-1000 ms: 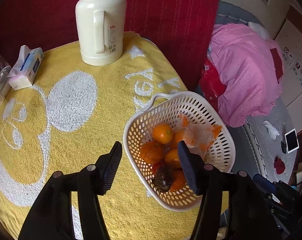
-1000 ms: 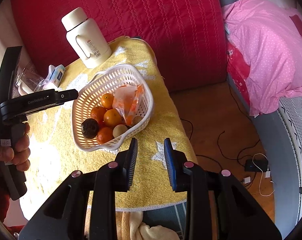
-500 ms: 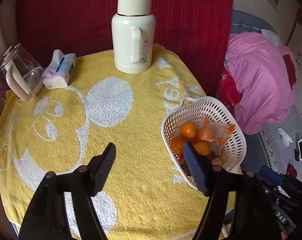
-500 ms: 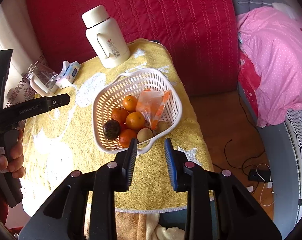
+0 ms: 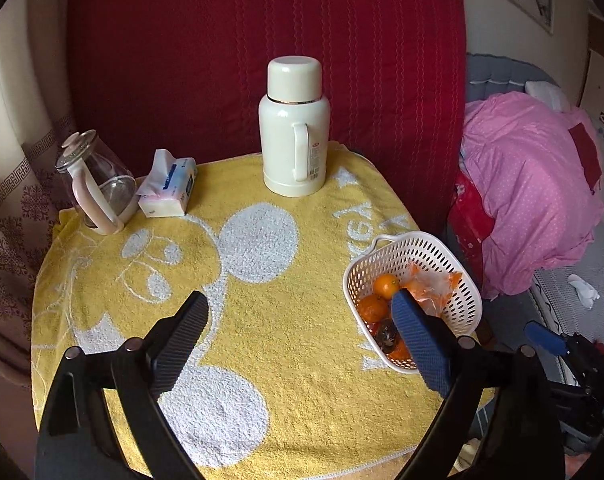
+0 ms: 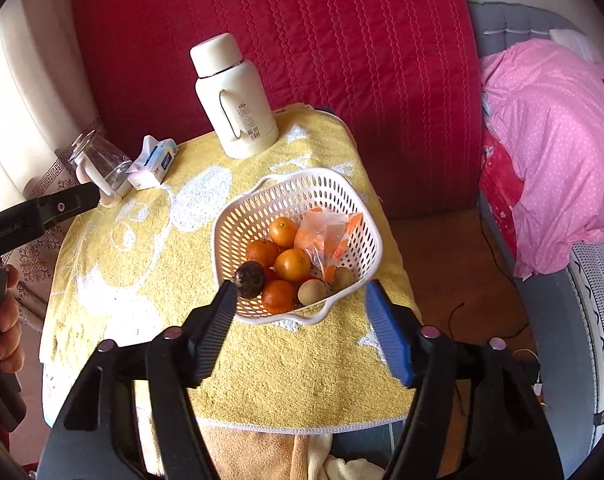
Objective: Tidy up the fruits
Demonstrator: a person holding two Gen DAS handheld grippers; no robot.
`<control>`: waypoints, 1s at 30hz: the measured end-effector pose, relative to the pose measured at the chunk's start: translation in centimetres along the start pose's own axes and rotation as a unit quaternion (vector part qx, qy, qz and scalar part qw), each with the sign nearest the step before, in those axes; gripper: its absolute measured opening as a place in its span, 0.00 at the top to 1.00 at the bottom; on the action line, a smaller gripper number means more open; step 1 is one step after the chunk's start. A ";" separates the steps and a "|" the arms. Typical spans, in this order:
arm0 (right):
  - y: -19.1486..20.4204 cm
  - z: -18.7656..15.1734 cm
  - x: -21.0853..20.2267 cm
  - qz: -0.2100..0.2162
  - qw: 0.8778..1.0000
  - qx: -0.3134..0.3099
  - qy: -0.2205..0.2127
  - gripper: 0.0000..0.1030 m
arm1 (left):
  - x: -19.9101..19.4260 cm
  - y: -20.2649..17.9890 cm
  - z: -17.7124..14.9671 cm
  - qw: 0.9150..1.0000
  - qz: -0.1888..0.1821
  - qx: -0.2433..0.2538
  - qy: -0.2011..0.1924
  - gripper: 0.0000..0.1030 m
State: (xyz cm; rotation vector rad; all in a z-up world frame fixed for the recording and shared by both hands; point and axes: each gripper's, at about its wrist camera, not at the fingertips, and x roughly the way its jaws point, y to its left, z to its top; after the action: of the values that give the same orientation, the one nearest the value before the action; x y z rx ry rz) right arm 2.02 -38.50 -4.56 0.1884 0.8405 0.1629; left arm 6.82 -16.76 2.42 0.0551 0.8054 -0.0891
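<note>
A deep red quilted cover [image 5: 262, 52] fills the upper middle of both views. At right lies a pink dotted duvet [image 5: 529, 184] on a grey bed [image 6: 581, 320]. Brown floor [image 6: 441, 264] with cables shows lower right; pale patterned curtains [image 6: 34, 92] hang at left.

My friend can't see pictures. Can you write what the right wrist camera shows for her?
A white basket holding oranges, a dark round fruit and a plastic bag sits on a yellow towel. The open right gripper hovers empty in front; a cream flask stands behind.
</note>
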 end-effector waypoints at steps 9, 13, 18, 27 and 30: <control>0.3 1.0 -1.8 -0.008 1.000 -0.002 -0.030 0.06 | -3.4 0.1 0.3 0.999 0.019 -0.002 -0.029 0.09; 0.2 1.0 -2.3 -0.010 0.999 -0.004 -0.033 0.05 | -4.3 -0.2 0.3 0.999 0.031 0.002 -0.041 0.09; 0.5 0.9 -3.1 -0.021 0.999 -0.019 -0.044 0.03 | -5.1 -0.8 0.0 0.998 0.033 0.009 -0.048 0.09; 1.5 0.8 -3.8 -0.044 0.995 -0.057 -0.064 0.03 | -5.2 -1.9 -0.8 0.998 0.030 0.019 -0.047 0.09; 1.5 1.0 -3.7 -0.044 0.995 -0.057 -0.065 0.03 | -5.1 -2.1 -1.1 0.998 0.032 0.023 -0.047 0.09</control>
State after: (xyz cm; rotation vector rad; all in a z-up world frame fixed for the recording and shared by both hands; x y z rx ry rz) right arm 0.19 -37.93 -0.90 0.0541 0.7071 0.1144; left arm 2.33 -18.46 5.35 0.1203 0.7076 -0.0490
